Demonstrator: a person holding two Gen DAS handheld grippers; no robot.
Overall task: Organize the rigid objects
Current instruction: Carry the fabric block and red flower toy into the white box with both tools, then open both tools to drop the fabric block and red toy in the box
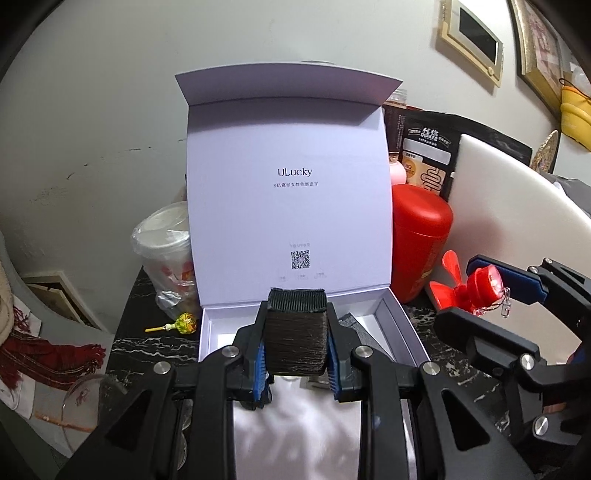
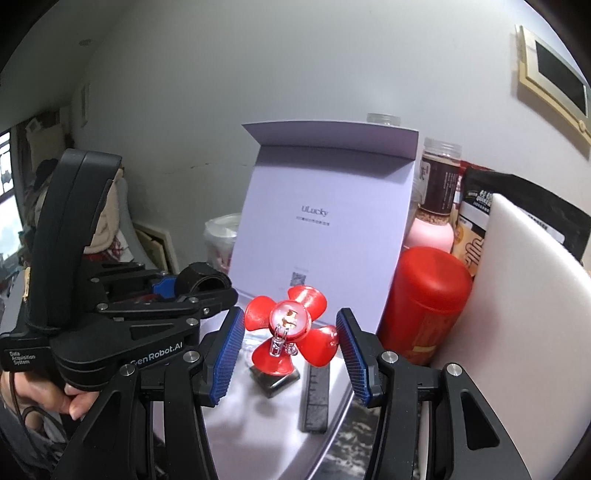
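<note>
Carry step: left gripper [image 1: 296,345] fingers clamp black block [image 1: 296,328], right gripper [image 2: 291,338] fingers hold red fan [image 2: 291,325]; next, lower both into white box [image 1: 400,325].

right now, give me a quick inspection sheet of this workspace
surface: dark marbled tabletop, crowded.
job's things: open white box, lid upright; black ribbed block and red propeller toy held over it; dark bar and a small dark piece inside.
clutter: red canister, plastic cup, lollipop, jar, black pouch, white board.
grippers: left hand-held gripper shut on the block; right hand-held gripper carries the toy, pad contact unclear.
cables: thin cord by the hand.
surroundings: white wall, picture frames.
</note>
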